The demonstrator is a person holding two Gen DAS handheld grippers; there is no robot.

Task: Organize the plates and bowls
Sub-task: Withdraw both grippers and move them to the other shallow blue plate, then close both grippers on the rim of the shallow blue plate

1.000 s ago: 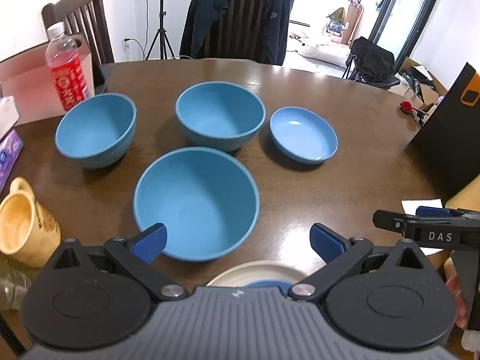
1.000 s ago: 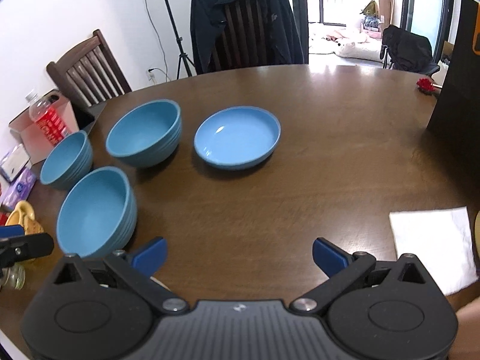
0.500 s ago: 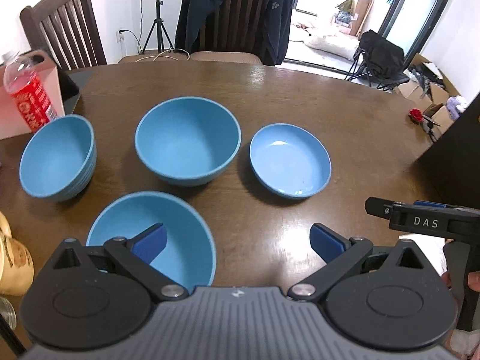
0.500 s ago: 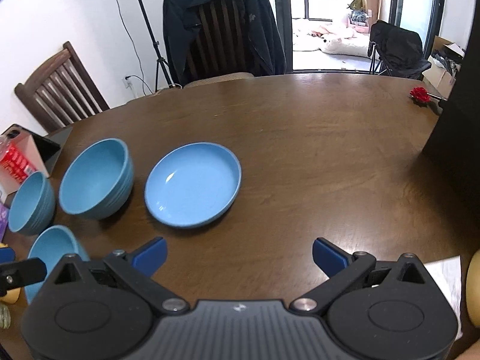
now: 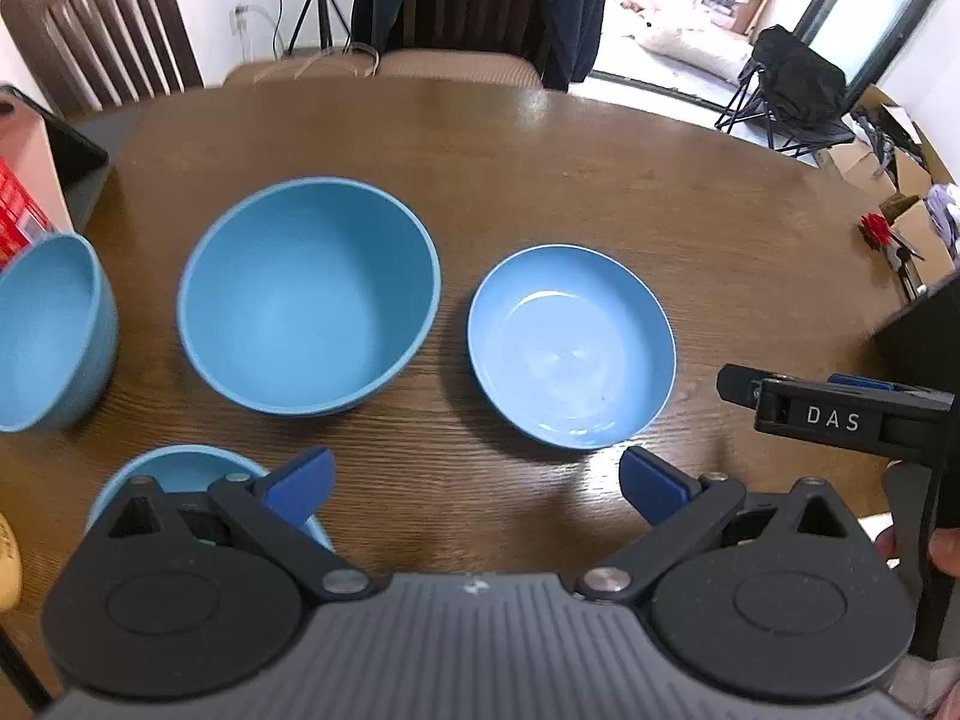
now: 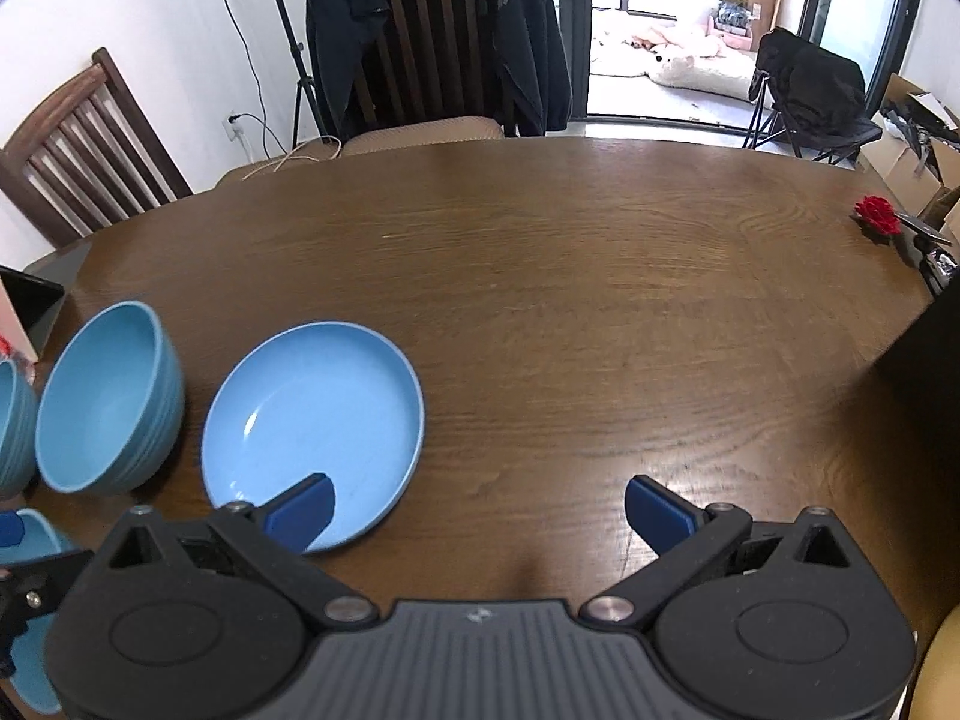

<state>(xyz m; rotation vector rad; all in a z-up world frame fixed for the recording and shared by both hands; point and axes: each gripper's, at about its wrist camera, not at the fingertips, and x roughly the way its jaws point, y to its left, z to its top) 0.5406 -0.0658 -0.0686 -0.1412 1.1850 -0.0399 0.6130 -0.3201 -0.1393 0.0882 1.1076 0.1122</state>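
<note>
Three blue bowls and a shallow blue plate stand on a round brown table (image 5: pixel 540 168). In the left wrist view the large bowl (image 5: pixel 309 294) is centre left, the plate (image 5: pixel 570 354) centre right, a second bowl (image 5: pixel 48 330) at the far left, a third bowl (image 5: pixel 180 477) under my left finger. My left gripper (image 5: pixel 474 483) is open and empty, just short of the plate. My right gripper (image 6: pixel 477 510) is open and empty; its left finger overlaps the plate (image 6: pixel 312 420). The large bowl (image 6: pixel 108 408) lies left of it.
Two wooden chairs stand behind the table, one (image 6: pixel 438 30) with a dark jacket. A black box (image 6: pixel 924 378) stands at the right edge, a red flower (image 6: pixel 877 214) beyond it. A pink box and red bottle (image 5: pixel 24 204) are at the far left.
Both grippers have moved forward over the table toward the far bowl and plate. The near bowl has slid down out of the left view. Both stay open.
</note>
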